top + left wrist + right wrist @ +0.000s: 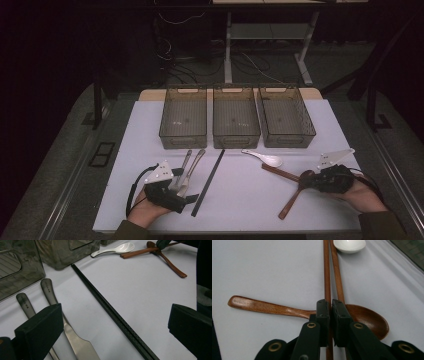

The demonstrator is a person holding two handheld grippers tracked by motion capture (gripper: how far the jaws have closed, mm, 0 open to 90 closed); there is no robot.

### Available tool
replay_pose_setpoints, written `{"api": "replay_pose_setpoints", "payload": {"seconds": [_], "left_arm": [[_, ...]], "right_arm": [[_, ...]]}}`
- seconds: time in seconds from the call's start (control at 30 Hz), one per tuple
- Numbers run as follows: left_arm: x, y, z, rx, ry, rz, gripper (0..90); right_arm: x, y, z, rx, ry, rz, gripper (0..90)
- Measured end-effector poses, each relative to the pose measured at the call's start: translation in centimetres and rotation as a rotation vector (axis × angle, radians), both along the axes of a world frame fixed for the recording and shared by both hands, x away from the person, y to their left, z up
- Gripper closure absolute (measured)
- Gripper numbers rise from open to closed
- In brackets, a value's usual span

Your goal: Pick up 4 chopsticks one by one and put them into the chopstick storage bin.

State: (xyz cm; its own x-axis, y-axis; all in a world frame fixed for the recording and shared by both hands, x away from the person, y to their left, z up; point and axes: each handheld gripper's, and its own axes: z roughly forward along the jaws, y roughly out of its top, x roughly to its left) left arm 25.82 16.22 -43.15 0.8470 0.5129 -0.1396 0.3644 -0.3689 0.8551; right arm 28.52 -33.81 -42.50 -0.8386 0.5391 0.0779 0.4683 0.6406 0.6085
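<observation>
My right gripper point(306, 180) point(330, 305) is shut on a wooden chopstick point(326, 270) of the brown pair point(279, 172), right where the pair crosses the bowl of a wooden spoon point(291, 201) point(262, 306). The second stick runs under the right-hand jaw. My left gripper point(186, 186) point(115, 312) stands open at the front left, its jaws wide apart with nothing gripped. Black chopsticks point(209, 181) point(107, 307) lie on the mat between those jaws. Two metal utensils point(189, 167) point(48, 290) lie beside the left jaw.
Three clear bins point(183, 141) point(236, 141) point(287, 140) stand side by side at the back of the white mat point(240, 205). A white ceramic spoon point(265, 158) point(117, 248) point(349, 245) lies in front of the right bin, near the far ends of the brown chopsticks.
</observation>
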Motion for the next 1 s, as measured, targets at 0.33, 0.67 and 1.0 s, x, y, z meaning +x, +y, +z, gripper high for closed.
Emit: {"api": "replay_pose_setpoints", "payload": {"seconds": [0.33,0.67,1.0], "left_arm": [[0.0,0.0,0.0,-0.001,-0.001,-0.004,0.0],[-0.1,-0.1,-0.1,-0.006,-0.009,-0.013,0.0],[0.0,0.0,-0.1,-0.004,-0.010,-0.015,0.0]], "right_arm": [[-0.3,-0.2,0.8,0.038,-0.007,0.009,83.9],[-0.4,-0.2,1.4,0.079,-0.016,0.014,83.9],[-0.1,0.4,2.1,0.135,-0.028,0.018,83.9]]}}
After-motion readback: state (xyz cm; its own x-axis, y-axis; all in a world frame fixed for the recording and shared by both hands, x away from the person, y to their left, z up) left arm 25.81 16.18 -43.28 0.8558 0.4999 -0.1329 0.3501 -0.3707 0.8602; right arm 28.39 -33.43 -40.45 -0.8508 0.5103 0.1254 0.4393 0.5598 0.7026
